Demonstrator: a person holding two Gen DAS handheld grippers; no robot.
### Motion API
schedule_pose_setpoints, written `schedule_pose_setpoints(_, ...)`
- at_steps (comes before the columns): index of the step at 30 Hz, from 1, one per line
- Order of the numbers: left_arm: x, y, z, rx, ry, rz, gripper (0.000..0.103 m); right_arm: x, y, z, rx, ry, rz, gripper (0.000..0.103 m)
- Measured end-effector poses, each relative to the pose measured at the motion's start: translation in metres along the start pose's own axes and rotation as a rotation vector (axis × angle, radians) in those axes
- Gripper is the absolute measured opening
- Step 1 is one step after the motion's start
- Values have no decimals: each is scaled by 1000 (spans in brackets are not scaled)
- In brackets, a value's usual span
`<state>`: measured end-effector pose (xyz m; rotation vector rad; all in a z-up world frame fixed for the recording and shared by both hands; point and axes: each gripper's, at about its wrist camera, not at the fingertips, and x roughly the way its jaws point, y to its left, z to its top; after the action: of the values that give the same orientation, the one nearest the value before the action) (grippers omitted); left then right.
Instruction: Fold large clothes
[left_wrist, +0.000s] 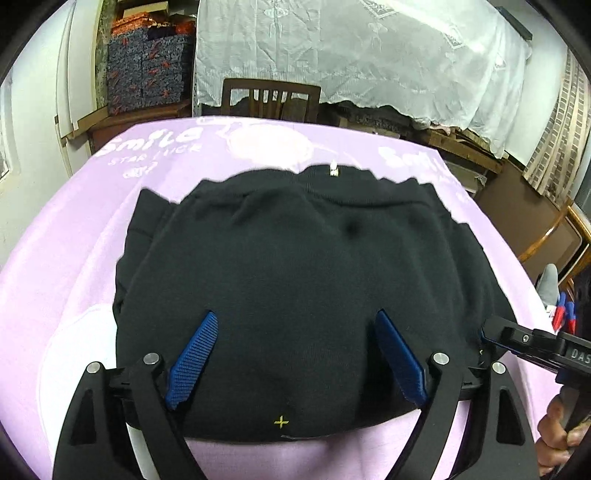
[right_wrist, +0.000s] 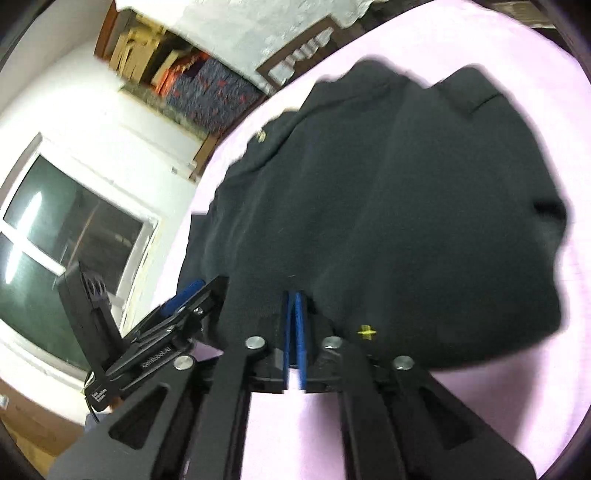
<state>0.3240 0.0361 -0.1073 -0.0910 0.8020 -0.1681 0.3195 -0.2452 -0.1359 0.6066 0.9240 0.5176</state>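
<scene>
A black garment (left_wrist: 295, 240) lies folded into a thick block on the lilac-covered table (left_wrist: 55, 277). A small yellow cross (left_wrist: 281, 422) marks its near hem. My left gripper (left_wrist: 295, 314) hovers over that near edge, open wide, with nothing pinched between its blue pads. My right gripper (left_wrist: 487, 328) reaches in at the garment's right edge. In the right wrist view the garment (right_wrist: 406, 203) fills the middle. There the right gripper (right_wrist: 293, 293) has its pads a narrow slit apart, tips at the hem. Whether they press the fabric is unclear.
The lilac cloth (right_wrist: 517, 387) has white print at the far side. Behind the table stand a wooden chair (left_wrist: 271, 98), a surface draped in white lace (left_wrist: 369, 55) and stacked patterned boxes (left_wrist: 147, 74). A window (right_wrist: 66, 229) is on the left. A hand (left_wrist: 554, 435) holds the right gripper.
</scene>
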Motion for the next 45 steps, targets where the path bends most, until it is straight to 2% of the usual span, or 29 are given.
schedule_pose_setpoints(2, 9, -6, 3, 27, 29, 15, 88, -12, -8, 2, 12, -32, -34, 25)
schedule_pose_setpoints(3, 16, -9, 3, 47, 40, 36, 89, -14, -14, 4, 34, -41, -72, 37)
schedule_pose_setpoints(4, 19, -10, 3, 55, 38, 49, 94, -12, -22, 6, 60, -40, -108, 39)
schedule_pose_setpoints(6, 27, -9, 3, 58, 41, 70, 100, -8, -35, 7, 105, -34, -88, 35)
schedule_pose_setpoints(8, 32, -6, 0, 47, 42, 67, 100, -8, -35, 9, 91, -30, -94, 35)
schedule_pose_setpoints(13, 35, -15, 0, 92, 30, 129, 100, -2, -27, 9, 46, -47, -128, 38)
schedule_pose_setpoints(17, 35, -12, 7, 72, 67, 127, 100, -9, -38, 12, 160, -53, -64, 39)
schedule_pose_setpoints(19, 29, -9, 14, 41, 85, 113, 99, -25, -42, 9, 209, -96, -52, 48)
schedule_pose_setpoints(23, 13, -9, 32, 0, 20, 77, 99, -70, -44, -4, 242, -176, -76, 53)
schedule_pose_setpoints(26, 25, -14, 36, -8, 50, 70, 99, -88, -52, -19, 295, -208, -107, 58)
schedule_pose_setpoints(28, 43, -15, 31, -2, 87, 92, 99, -86, -55, -25, 325, -199, -129, 58)
schedule_pose_setpoints(32, 52, -17, 25, 40, 52, 113, 100, -63, -53, -28, 370, -139, -172, 59)
schedule_pose_setpoints(42, 56, -15, 20, 42, 14, 102, 100, -33, -46, -10, 356, -231, -243, 63)
schedule_pose_setpoints(44, 56, -14, 21, 40, 13, 96, 100, -30, -48, -6, 367, -264, -251, 62)
schedule_pose_setpoints(45, 56, -14, 21, 40, 13, 94, 100, -30, -51, -5, 387, -291, -258, 56)
